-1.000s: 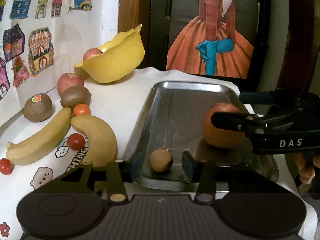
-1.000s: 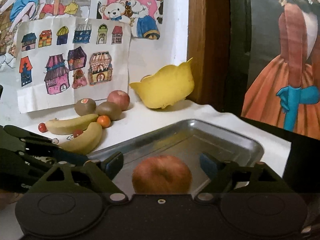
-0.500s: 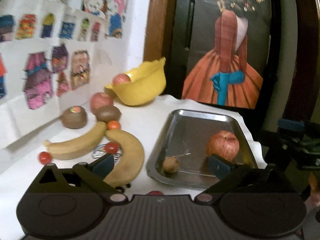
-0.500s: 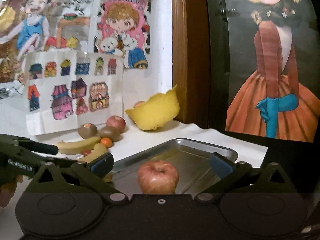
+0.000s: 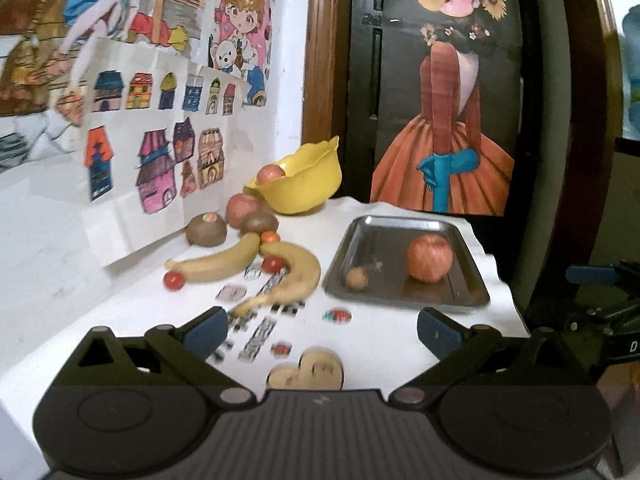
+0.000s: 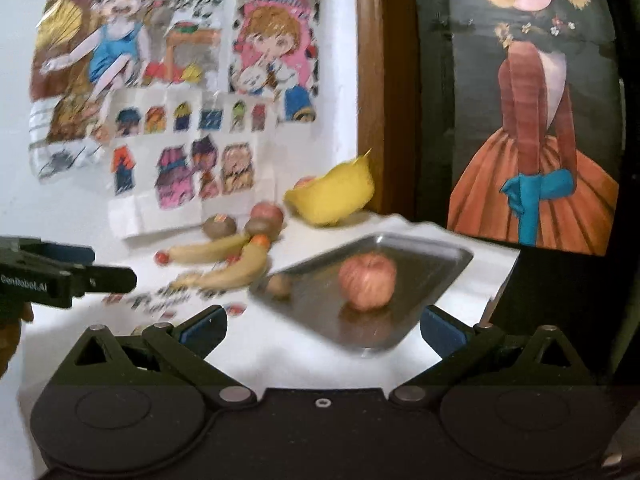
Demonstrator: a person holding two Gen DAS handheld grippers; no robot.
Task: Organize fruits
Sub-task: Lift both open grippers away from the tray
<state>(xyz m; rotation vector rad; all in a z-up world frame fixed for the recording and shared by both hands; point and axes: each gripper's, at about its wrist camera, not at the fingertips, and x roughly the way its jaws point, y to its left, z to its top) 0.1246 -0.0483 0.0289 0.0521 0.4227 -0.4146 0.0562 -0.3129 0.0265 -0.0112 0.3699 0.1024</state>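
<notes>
- The left gripper (image 5: 322, 330) is hanging above the near edge of the white cloth (image 5: 392, 344), its blue-tipped fingers (image 5: 202, 332) spread wide with nothing between them.
- The right gripper (image 6: 324, 328) is hovering just short of the metal tray (image 6: 432, 276), its jaws also standing wide and empty; the left tool's black body is poking in at 9 o'clock of this view.
- The tray is sitting on the cloth at about 1 o'clock from the left gripper, and it is holding two fruits.
- A red apple (image 5: 429, 258) is resting upright toward the tray's right half.
- A small brown fruit with a stem (image 5: 357, 278) is lying in the tray's near left corner, apart from the apple.
- To the tray's left, at 11 o'clock from the left gripper, two bananas (image 5: 298, 276) are lying on the cloth, the nearer one curving just beside the tray's rim.
- Three small red and orange fruits (image 5: 174, 280) are sitting around the bananas; they are too blurred to name.
- Beyond them, two kiwis (image 5: 206, 230) and another apple (image 5: 242, 208) are clustering close together near the wall.
- Farthest, at 12 o'clock, a yellow bowl (image 5: 306, 186) is leaning by the door frame with one apple showing over its rim.
</notes>
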